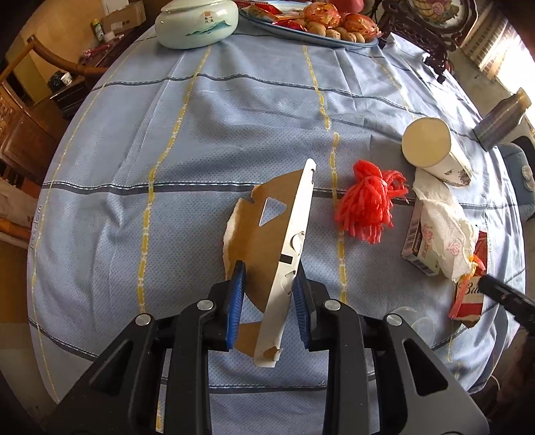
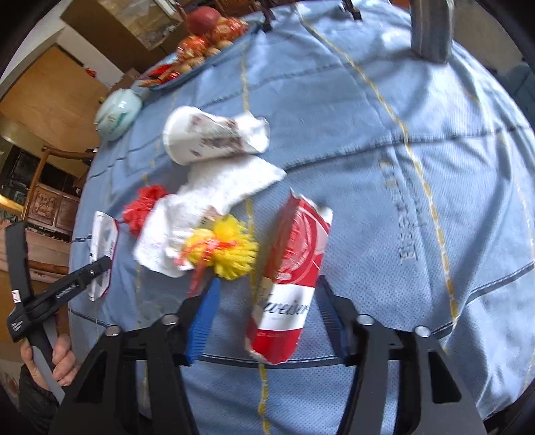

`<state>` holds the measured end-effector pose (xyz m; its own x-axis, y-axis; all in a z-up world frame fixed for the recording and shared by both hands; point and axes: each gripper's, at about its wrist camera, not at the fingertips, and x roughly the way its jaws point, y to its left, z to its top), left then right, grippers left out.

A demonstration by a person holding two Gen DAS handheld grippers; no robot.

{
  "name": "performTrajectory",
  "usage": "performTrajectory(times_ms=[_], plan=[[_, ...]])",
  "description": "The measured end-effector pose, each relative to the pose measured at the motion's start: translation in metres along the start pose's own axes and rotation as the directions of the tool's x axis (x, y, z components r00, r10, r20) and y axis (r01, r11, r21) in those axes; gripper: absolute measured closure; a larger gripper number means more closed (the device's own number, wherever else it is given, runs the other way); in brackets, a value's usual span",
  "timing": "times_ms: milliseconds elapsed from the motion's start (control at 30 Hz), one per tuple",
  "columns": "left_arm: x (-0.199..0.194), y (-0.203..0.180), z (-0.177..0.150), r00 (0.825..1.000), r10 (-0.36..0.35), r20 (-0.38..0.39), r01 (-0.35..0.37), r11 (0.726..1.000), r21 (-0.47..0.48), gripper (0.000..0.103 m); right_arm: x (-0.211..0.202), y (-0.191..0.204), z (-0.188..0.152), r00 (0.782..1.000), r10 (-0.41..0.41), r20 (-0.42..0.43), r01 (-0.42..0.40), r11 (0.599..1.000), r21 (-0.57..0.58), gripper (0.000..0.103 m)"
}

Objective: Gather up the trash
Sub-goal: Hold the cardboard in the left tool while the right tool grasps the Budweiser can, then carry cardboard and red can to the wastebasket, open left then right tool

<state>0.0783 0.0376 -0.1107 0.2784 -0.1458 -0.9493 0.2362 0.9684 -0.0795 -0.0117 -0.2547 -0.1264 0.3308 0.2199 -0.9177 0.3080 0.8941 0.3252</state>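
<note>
Left gripper (image 1: 269, 294): its blue pads pinch a torn piece of cardboard (image 1: 267, 241), brown on one face and white on the other, held up off the blue tablecloth (image 1: 167, 140).
Right gripper (image 2: 267, 321): jaws spread on either side of the torn red-and-white carton (image 2: 291, 277), which lies on the cloth; whether a pad touches it is hard to tell through the blur.
Other trash: a red tassel (image 1: 367, 204), a tipped paper cup (image 1: 431, 150), a crumpled tissue (image 1: 444, 227) and a yellow tassel (image 2: 227, 247).
Partly hidden: a small box (image 1: 418, 244) lies under the tissue.
Cut off: the snack tray (image 1: 301, 30) at the top edge.
Person's hand (image 2: 57, 358): only the fingers show, around the left gripper's handle.
</note>
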Motion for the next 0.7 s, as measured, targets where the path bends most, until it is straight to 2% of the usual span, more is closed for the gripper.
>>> performTrajectory(times_ms=[33, 133, 167, 200, 233, 333, 467, 567, 700], plan=[[0.0, 0.0, 0.001, 1.0, 0.002, -0.001, -0.002, 1.0, -0.001, 0.073, 0.006, -0.002, 0.0, 1.0, -0.016, -0.023, 0.016, 1.0, -0.004, 0.049], [0.0, -0.001, 0.002, 1.0, 0.007, -0.002, -0.007, 1.0, 0.004, 0.075, 0.009, 0.001, -0.002, 0.998, -0.055, -0.014, 0.055, 0.998, -0.041, 0.055], [0.0, -0.001, 0.003, 1.0, 0.006, -0.002, -0.006, 1.0, 0.006, 0.075, 0.008, 0.001, -0.003, 0.999, -0.052, -0.012, 0.052, 0.998, -0.043, 0.065], [-0.001, -0.001, 0.003, 1.0, 0.004, -0.001, -0.004, 1.0, 0.005, 0.076, 0.005, 0.0, -0.004, 1.0, -0.025, -0.001, 0.025, 0.999, -0.035, 0.08], [-0.002, -0.001, 0.004, 1.0, 0.0, 0.004, 0.0, 1.0, 0.005, 0.078, 0.003, 0.0, -0.005, 1.0, -0.018, 0.008, 0.018, 0.999, -0.037, 0.088], [-0.01, 0.001, 0.005, 0.999, -0.025, 0.024, 0.025, 1.0, 0.001, 0.09, -0.018, 0.002, -0.007, 0.996, -0.039, 0.08, 0.043, 0.997, -0.06, 0.089], [-0.025, 0.007, 0.008, 0.997, -0.064, 0.053, 0.065, 0.998, -0.015, 0.09, -0.051, 0.006, -0.007, 0.983, -0.043, 0.179, 0.055, 0.996, -0.066, 0.089], [-0.04, 0.014, 0.012, 0.992, -0.09, 0.083, 0.093, 0.995, -0.037, 0.09, -0.073, 0.008, -0.001, 0.972, -0.007, 0.234, 0.025, 0.997, -0.074, 0.089], [-0.067, 0.028, 0.015, 0.986, -0.087, 0.14, 0.098, 0.993, -0.07, 0.09, -0.08, 0.029, 0.005, 0.97, 0.042, 0.239, -0.009, 0.99, -0.138, 0.089]])
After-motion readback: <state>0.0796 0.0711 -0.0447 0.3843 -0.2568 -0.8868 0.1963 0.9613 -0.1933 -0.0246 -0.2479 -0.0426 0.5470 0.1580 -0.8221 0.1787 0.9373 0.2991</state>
